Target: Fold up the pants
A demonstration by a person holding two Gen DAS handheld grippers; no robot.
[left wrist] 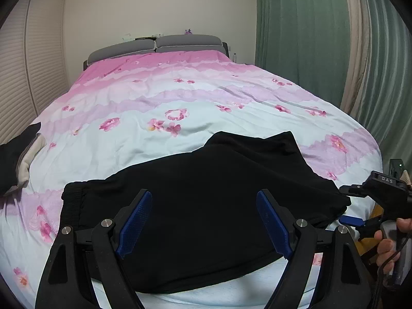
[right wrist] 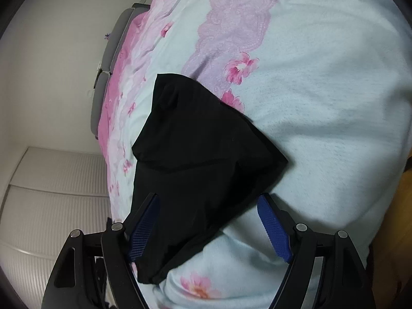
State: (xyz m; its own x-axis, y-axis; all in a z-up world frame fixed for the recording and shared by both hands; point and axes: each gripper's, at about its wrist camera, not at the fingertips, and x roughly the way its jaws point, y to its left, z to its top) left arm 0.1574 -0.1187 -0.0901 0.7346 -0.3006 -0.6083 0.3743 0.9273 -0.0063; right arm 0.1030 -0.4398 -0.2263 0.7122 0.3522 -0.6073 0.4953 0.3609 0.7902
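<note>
Black pants (left wrist: 206,206) lie folded over on the floral bedspread (left wrist: 180,97) near the bed's front edge, waistband at the left. My left gripper (left wrist: 204,221) is open, jaws wide apart just above the middle of the pants. My right gripper (right wrist: 208,226) is open over the right end of the pants (right wrist: 200,149), which lies between its blue pads (right wrist: 274,231) without being pinched. The right gripper also shows in the left wrist view (left wrist: 360,206), held by a hand at the right end of the pants.
A dark and white garment pile (left wrist: 18,159) lies at the bed's left edge. Grey headboard cushions (left wrist: 159,45) are at the far end. Green curtains (left wrist: 309,38) hang on the right, a white louvred closet (left wrist: 23,72) on the left.
</note>
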